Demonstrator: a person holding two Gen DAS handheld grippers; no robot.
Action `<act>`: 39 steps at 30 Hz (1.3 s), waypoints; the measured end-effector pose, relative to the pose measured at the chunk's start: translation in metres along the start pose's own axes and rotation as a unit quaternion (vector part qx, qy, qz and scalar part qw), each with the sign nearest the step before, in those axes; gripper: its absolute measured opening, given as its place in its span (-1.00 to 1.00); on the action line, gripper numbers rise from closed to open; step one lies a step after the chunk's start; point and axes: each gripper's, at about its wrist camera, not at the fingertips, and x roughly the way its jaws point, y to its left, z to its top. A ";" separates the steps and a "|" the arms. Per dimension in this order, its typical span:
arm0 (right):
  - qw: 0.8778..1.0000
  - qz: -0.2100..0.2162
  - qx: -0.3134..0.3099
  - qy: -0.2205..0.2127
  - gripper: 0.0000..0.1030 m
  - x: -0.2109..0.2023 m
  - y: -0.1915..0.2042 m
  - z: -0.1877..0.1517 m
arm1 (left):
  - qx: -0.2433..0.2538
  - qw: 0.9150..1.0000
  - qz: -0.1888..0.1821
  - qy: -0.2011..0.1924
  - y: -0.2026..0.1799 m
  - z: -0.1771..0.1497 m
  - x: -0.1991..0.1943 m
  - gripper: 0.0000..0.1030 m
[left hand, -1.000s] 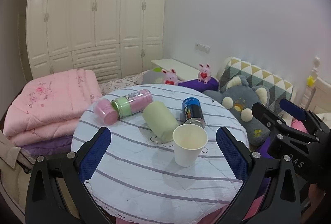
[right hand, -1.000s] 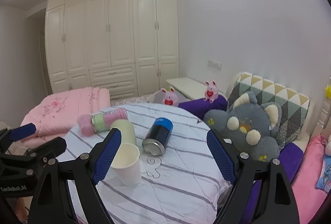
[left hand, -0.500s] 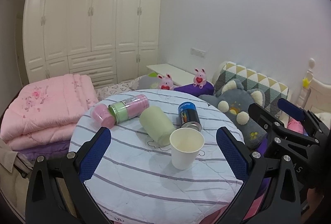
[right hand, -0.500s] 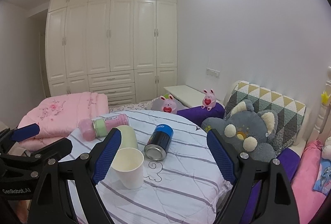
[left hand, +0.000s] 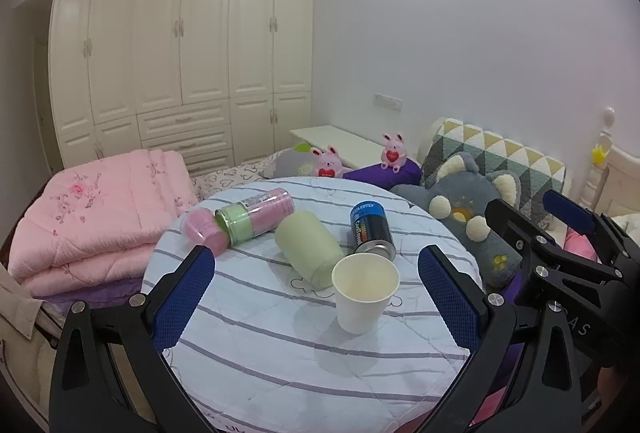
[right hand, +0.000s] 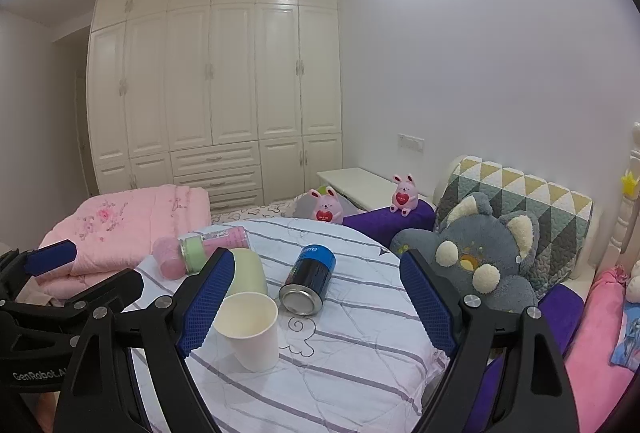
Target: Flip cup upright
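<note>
White paper cup (left hand: pixel 366 293) stands upright, mouth up, on the striped round table (left hand: pixel 248 349), just in front of a pale green cup (left hand: pixel 310 251) lying on its side and a blue-and-black can (left hand: pixel 370 231) lying beside it. Over the last second both views have drawn back and up from the table, the cup now smaller in frame; this suggests the flip is done and both tools are retreating. Left gripper (left hand: pixel 320 297) and right gripper (right hand: pixel 316 309) each have jaws spread wide and hold nothing. A pink and green bottle (left hand: pixel 244 219) lies further back. Legible writing: "GenRobot.AI" on the left gripper body in the right wrist view; the can's label text is too distorted to read reliably; the letters "AS" show on the right gripper body in the left wrist view.
</note>
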 end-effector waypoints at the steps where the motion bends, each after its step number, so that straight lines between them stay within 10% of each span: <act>1: 1.000 0.000 0.002 -0.001 0.67 0.000 -0.001 0.001 | 0.000 1.000 0.001 0.000 -0.001 0.001 0.000 1.00; 39: 1.000 0.000 0.027 -0.013 0.67 0.005 -0.020 0.001 | 0.024 0.999 0.014 -0.045 -0.018 0.004 0.002 1.00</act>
